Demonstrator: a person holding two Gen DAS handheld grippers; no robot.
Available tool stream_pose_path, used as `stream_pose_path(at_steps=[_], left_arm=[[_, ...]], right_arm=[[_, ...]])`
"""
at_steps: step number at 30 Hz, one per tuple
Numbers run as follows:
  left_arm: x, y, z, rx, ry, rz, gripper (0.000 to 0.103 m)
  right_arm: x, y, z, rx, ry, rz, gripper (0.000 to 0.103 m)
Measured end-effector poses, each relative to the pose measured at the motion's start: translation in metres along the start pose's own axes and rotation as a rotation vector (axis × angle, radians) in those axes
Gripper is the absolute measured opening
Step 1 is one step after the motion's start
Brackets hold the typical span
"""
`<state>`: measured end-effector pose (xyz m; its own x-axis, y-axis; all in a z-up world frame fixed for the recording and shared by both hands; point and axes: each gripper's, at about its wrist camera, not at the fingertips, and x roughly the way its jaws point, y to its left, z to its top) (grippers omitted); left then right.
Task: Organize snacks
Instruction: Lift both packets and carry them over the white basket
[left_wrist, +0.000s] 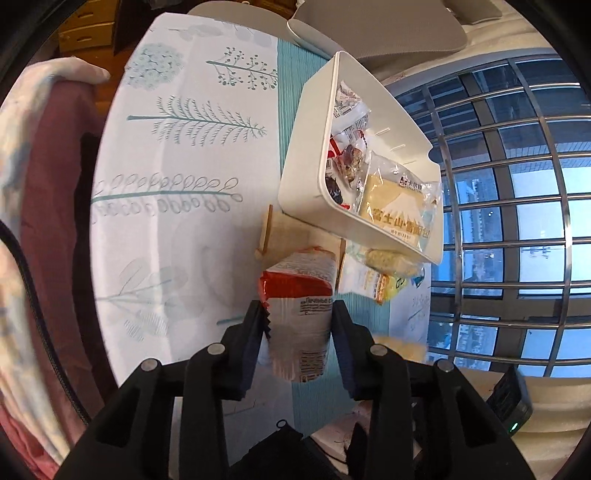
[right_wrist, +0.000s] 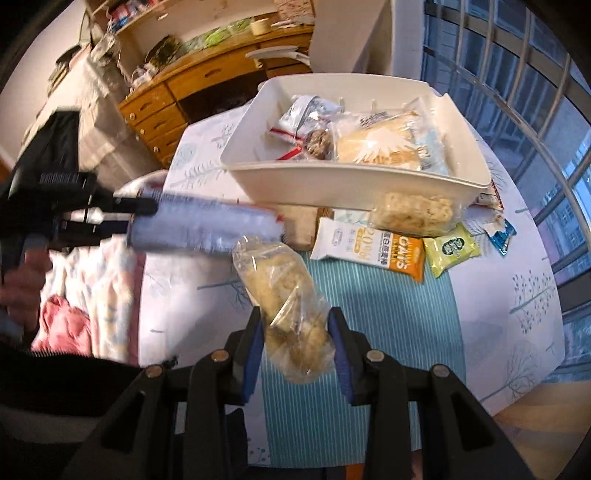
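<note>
Roughly halfway, by the look of it. From the left wrist, the left gripper (left_wrist: 297, 321) is closed on a red and white biscuit packet (left_wrist: 297, 299) held between its fingers above the table (left_wrist: 184, 147); ahead and to its right sits the white bin (left_wrist: 306, 173), already holding a large bread bag (left_wrist: 397, 206) and several small wrapped snacks (left_wrist: 349, 147), so part of the sorting looks done. Just ahead of the packet stands a small wooden stand (left_wrist: 280, 229). From the right wrist, the right gripper (right_wrist: 295, 326) grips a clear bag of puffed snack (right_wrist: 284, 291), also off the table. Straight ahead is the bin, and between it and the gripper an oats packet (right_wrist: 373, 249), a green packet (right_wrist: 452, 249) and a rice-cake bag (right_wrist: 415, 214) lie loose outside it. Those, plus the two held items, likely remain to go in.
</note>
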<state>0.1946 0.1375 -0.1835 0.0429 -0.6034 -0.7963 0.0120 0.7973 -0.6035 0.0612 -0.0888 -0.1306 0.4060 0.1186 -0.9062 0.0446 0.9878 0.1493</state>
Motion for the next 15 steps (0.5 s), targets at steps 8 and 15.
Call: stream_pose_path(at_steps=[8,15], left_arm=[[-0.035,-0.021,-0.022,-0.005,-0.017,0.057,0.034],[-0.066,-0.064,-0.031,-0.008,-0.081,0.065,0.034]], right_arm=[[-0.026,-0.013,0.030,-0.021,-0.048,0.036,0.034],[-0.041,-0.029,0.067,-0.079,-0.079,0.089,0.034]])
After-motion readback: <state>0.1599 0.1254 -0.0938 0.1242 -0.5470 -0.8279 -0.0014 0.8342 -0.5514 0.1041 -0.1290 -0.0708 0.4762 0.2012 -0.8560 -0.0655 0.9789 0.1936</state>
